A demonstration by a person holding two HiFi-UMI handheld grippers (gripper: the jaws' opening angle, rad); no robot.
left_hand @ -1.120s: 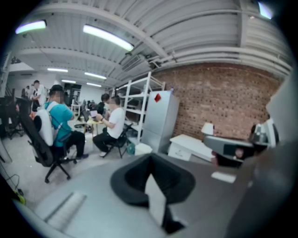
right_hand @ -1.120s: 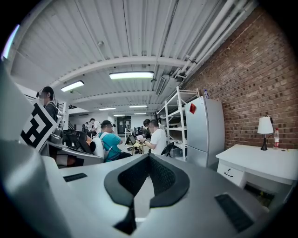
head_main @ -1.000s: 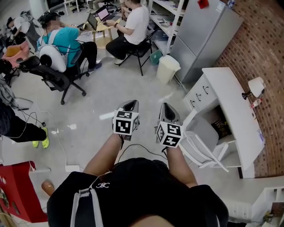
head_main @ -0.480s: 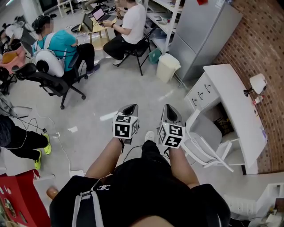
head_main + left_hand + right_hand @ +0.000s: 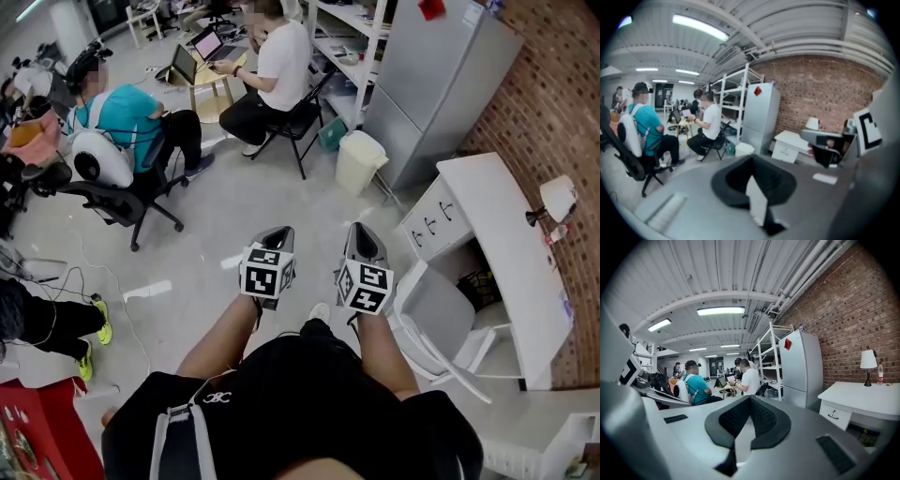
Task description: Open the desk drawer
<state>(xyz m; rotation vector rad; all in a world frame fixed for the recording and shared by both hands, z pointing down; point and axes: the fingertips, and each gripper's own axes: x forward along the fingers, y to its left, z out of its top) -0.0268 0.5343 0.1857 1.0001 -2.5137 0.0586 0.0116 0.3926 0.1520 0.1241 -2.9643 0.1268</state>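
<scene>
Head view, looking steeply down: a person in a black top holds the left tongs [image 5: 277,232] and the right tongs [image 5: 362,236] side by side out in front, each carrying a cube with square markers. Both are clenched on nothing, and each gripper view shows its dark pads meeting with no object between them. A white worktop [image 5: 502,234] stands against a brick wall [image 5: 553,84] at about 3 o'clock from the right tongs, well apart from them. The desk drawer [image 5: 437,223] is in the worktop's near end, at about 2 o'clock from the right tongs; its front looks closed and carries small dark handles. A white chair [image 5: 441,319] sits between the right tongs and the worktop, at 4 o'clock. A small lamp [image 5: 560,197] stands on the worktop by the wall. A grey fridge [image 5: 431,75] rises at 1 o'clock, with a pale bin [image 5: 361,161] beside it. At 10 to 12 o'clock, a person in a teal top [image 5: 127,108] and a person in a white top [image 5: 281,56] sit on chairs.
</scene>
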